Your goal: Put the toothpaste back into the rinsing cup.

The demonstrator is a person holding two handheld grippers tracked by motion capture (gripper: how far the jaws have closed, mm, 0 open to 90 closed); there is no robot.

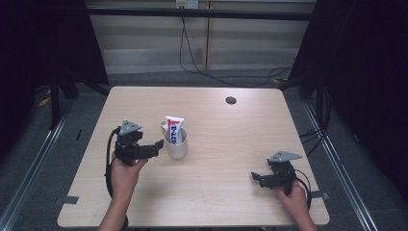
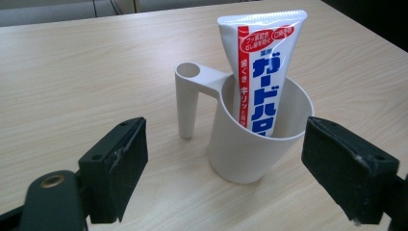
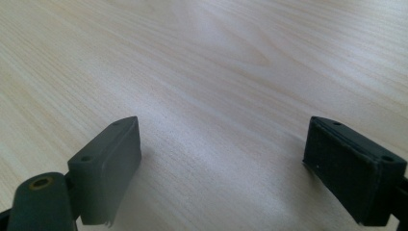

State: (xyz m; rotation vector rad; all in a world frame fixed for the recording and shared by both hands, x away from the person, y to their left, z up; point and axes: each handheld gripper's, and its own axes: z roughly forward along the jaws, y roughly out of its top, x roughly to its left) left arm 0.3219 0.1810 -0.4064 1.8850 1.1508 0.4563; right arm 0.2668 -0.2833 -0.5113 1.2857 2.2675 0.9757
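A pale wood-grain table (image 1: 226, 139) sits in a dim room, with grey floor and loose cables behind its far edge. My cup (image 1: 176, 143) stands upright left of the table's centre, a white beaker with a hollow handle (image 2: 188, 98) on its far-left side, and a toothpaste tube (image 1: 173, 128) leans inside it, crimped end up. My left gripper (image 1: 156, 146) is just beside the cup on its left; in the left gripper view its jaws are spread wide with the cup between them, not touching it. My right gripper (image 1: 255, 178) rests well apart, near the front right corner, jaws likewise spread over bare wood. There's free tabletop between the two grippers and beyond the cup. A dark round hole (image 1: 231, 100) marks the far side.
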